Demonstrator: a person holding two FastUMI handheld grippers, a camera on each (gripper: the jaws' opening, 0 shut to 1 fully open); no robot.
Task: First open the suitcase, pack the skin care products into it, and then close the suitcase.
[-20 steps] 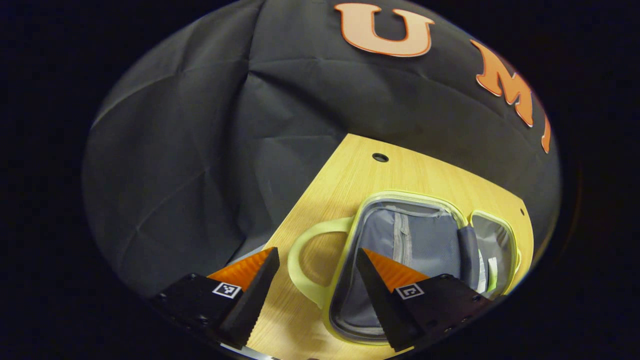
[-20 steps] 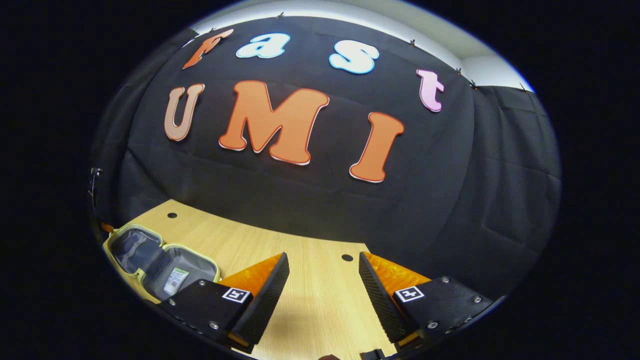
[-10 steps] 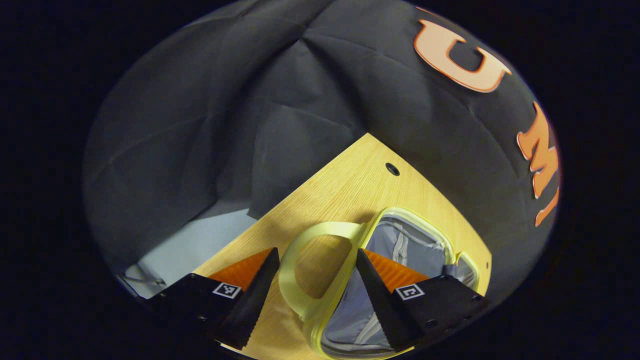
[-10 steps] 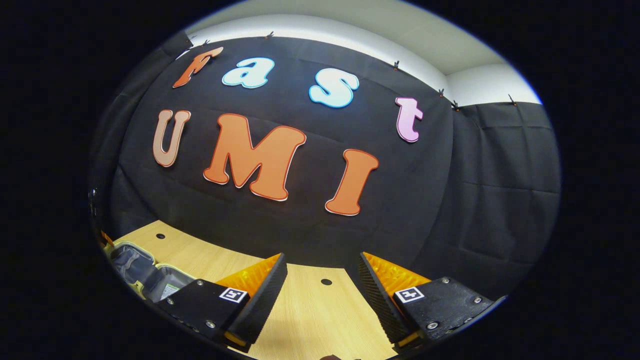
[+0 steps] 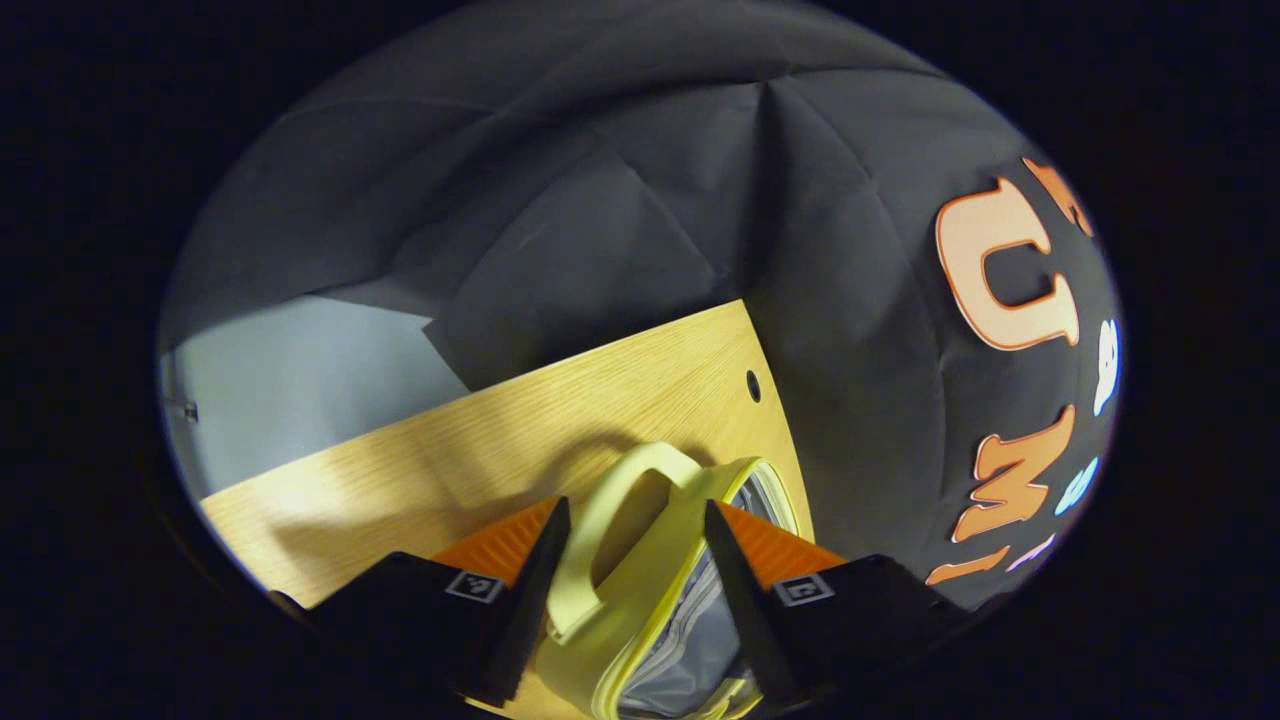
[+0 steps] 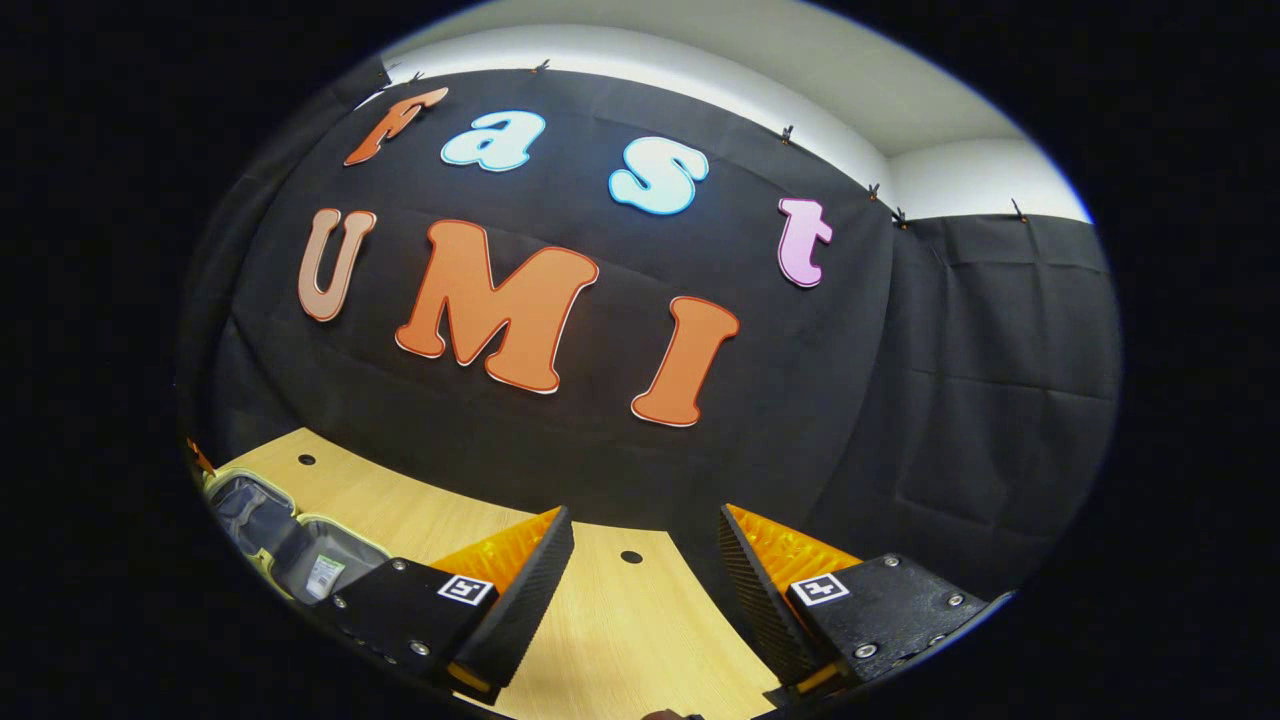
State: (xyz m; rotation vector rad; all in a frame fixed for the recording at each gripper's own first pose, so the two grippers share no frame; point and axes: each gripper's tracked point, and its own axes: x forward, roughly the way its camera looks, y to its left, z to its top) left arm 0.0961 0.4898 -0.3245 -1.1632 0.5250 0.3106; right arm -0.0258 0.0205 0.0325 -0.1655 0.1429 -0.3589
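Observation:
The small suitcase (image 5: pixel 690 640) is pale yellow-green with a grey lining, and it lies open on the wooden table (image 5: pixel 480 450). Its looped handle (image 5: pixel 600 500) stands between the two fingers of my left gripper (image 5: pixel 635 507), which is open around it. In the right gripper view the same suitcase (image 6: pixel 240 505) lies at the far left with both halves spread flat. A small skin care packet (image 6: pixel 325 572) rests in its nearer half. My right gripper (image 6: pixel 645 515) hovers open over bare table (image 6: pixel 620 640), well to the right of the case and holding nothing.
Small round holes (image 5: pixel 752 385) (image 6: pixel 631 556) mark the tabletop near its back edge. The black cloth wall hangs right behind the table. In the left gripper view the table's left edge drops off to a pale floor (image 5: pixel 290 380).
My left gripper has swung round and closed in on the suitcase, so the handle now sits between its fingers. The right gripper tilted upward a little and then held still.

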